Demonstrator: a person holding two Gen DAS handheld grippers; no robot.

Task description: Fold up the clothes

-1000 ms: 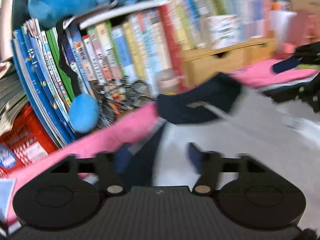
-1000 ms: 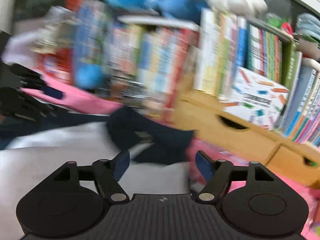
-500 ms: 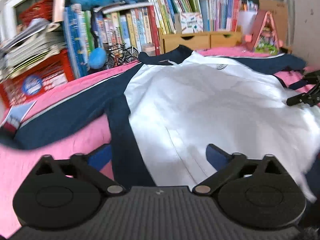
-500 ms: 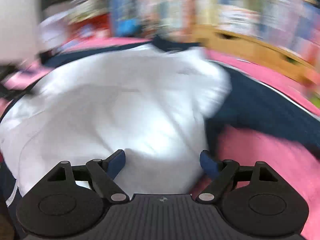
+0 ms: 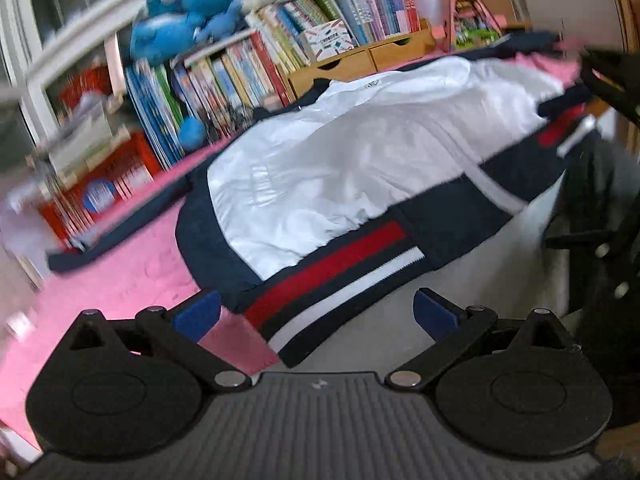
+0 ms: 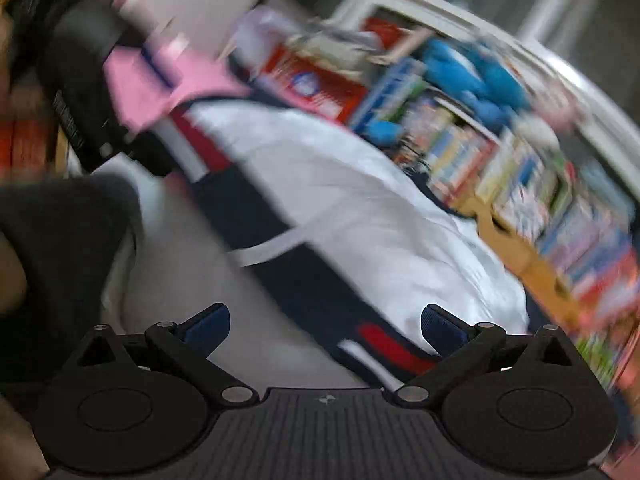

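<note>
**Jacket spread flat, both grippers wide and empty**

Here the jacket [image 5: 360,160] lies spread across a pink, slightly nubbly cover [image 5: 132,276], its broad white panel smooth and faintly glossy, creased in soft ridges. Navy side panels frame the white, and a ribbed hem [image 5: 340,268] of red, navy and white stripes runs along the near edge, hanging a little past the cover's edge over a pale grey surface. One navy sleeve [image 5: 120,228] stretches away to the left, flat on the pink.

The left gripper [image 5: 316,312] hovers just short of the hem, its jaws spread wide with nothing between them; the blue pads [image 5: 198,312] touch no fabric. The right gripper [image 6: 325,322] sits near the striped hem at the jacket's other end, and its jaws have just been opening and now stand wide, gripping nothing, though the hem shows in the gap beyond them. That view is heavily blurred.

Along the far side stands a row of upright books [image 5: 256,68], thin and brightly coloured, next to a light wooden drawer unit [image 5: 360,60]. A plush blue toy [image 5: 180,28], rounded and fuzzy, rests on the books.
</note>
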